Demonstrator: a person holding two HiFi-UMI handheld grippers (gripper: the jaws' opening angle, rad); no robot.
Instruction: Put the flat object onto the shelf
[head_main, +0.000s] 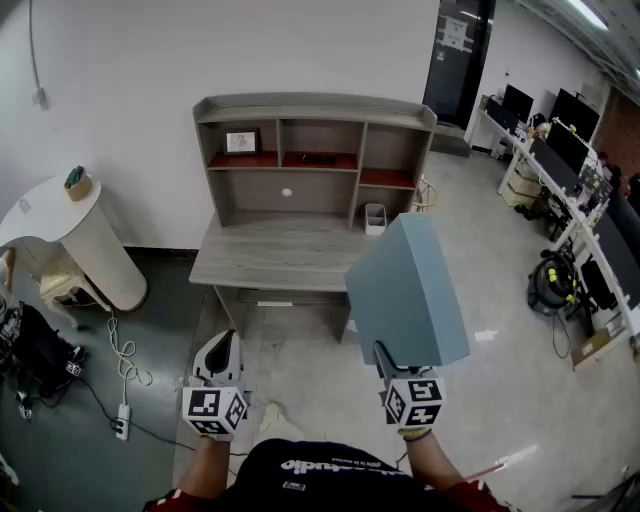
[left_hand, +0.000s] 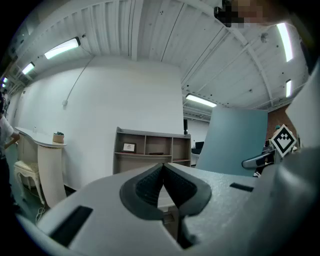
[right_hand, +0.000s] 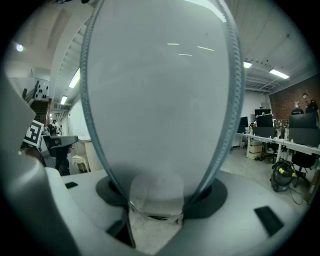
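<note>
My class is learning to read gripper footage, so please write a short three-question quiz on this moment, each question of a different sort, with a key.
1. True or false: the left gripper holds the flat blue-grey object.
2. Multiple choice: the object is A) lying on the desk, B) clamped upright in the right gripper, C) lying on the floor.
3. Fill in: the left gripper's jaws are ____, with nothing between them.
Key: 1 false; 2 B; 3 shut.
</note>
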